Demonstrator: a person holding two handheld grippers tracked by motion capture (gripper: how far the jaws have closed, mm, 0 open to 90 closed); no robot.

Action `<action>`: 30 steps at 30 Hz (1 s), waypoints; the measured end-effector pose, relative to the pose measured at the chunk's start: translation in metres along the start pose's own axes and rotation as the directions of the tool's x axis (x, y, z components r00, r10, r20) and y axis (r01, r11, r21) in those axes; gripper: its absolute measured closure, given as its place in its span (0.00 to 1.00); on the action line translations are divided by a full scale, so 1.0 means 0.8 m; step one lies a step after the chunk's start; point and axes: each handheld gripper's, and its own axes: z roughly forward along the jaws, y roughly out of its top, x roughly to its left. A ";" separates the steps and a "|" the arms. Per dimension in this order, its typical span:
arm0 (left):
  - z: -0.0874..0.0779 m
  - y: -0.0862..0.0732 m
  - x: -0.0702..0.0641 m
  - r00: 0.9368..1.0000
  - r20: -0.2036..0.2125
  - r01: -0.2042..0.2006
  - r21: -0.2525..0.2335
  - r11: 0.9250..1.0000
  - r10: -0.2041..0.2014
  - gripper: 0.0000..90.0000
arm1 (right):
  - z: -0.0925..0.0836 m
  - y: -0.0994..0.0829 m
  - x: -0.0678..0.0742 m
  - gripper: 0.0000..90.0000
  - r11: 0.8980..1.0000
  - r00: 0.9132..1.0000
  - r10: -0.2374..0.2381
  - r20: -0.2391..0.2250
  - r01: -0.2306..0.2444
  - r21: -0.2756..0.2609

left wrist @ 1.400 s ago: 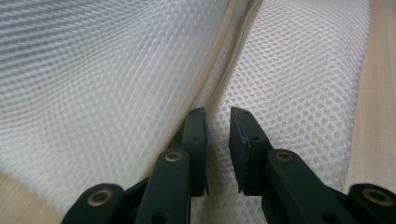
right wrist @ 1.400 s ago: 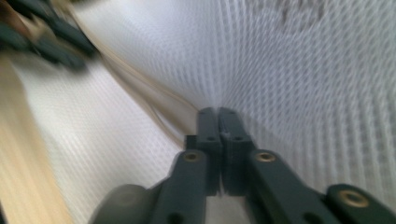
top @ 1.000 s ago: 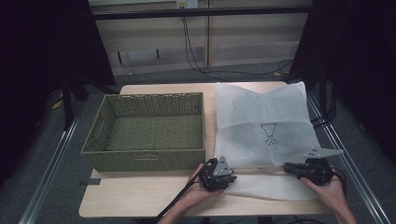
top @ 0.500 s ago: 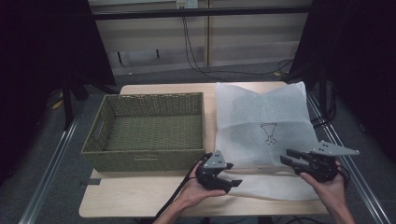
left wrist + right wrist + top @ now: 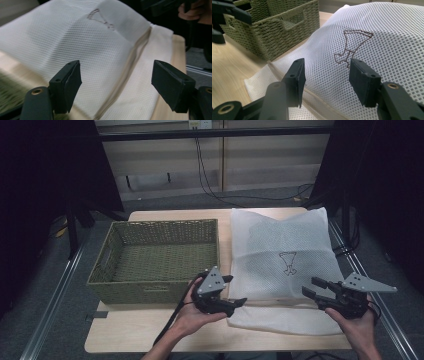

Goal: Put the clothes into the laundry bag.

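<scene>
A white mesh bag [image 5: 280,240] with a dark stitched emblem [image 5: 288,263] lies puffed up on the right half of the table. My left gripper [image 5: 236,290] hovers at the bag's near left corner, open, with the mesh [image 5: 82,37] and its zip seam [image 5: 136,56] ahead of the jaws. At the bag's near right edge my right gripper [image 5: 310,287] is open and points left at the bag. In the right gripper view the emblem [image 5: 352,47] sits just beyond the right gripper [image 5: 327,72]. In neither gripper is anything held.
A green woven basket [image 5: 150,289], empty, stands on the left half of the wooden table [image 5: 145,332], close beside the bag. Its corner [image 5: 287,25] shows in the right gripper view. Dark frame posts and cables stand behind the table.
Both hands have lifted off the bag's near edge. The left gripper has turned its jaws rightward and spread them; the right gripper has risen and shifted right with its jaws apart.
</scene>
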 end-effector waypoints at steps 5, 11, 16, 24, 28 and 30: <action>-0.034 -0.009 0.020 0.997 -0.071 0.021 -0.013 1.000 -0.022 0.23 | -0.003 -0.006 0.000 0.49 1.000 0.999 0.019 0.025 -0.019 -0.001; -0.082 -0.031 0.039 0.974 -0.199 0.096 -0.053 0.994 -0.105 0.14 | -0.001 -0.013 0.002 0.47 1.000 0.999 0.028 0.041 -0.028 -0.004; -0.132 -0.056 0.042 0.942 -0.272 0.171 -0.119 0.978 -0.198 0.09 | -0.003 -0.017 0.005 0.46 0.999 0.998 0.032 0.057 -0.032 -0.007; -0.177 -0.105 0.051 0.902 -0.364 0.195 -0.138 0.971 -0.233 0.15 | -0.008 -0.030 0.009 0.43 0.999 0.997 0.048 0.067 -0.048 -0.006; -0.194 -0.117 0.049 0.886 -0.400 0.192 -0.146 0.970 -0.235 0.12 | -0.013 -0.034 0.011 0.41 0.998 0.996 0.054 0.067 -0.052 -0.024; -0.201 -0.123 0.045 0.878 -0.421 0.187 -0.134 0.973 -0.226 0.11 | -0.018 -0.036 0.011 0.38 0.997 0.994 0.064 0.086 -0.060 -0.050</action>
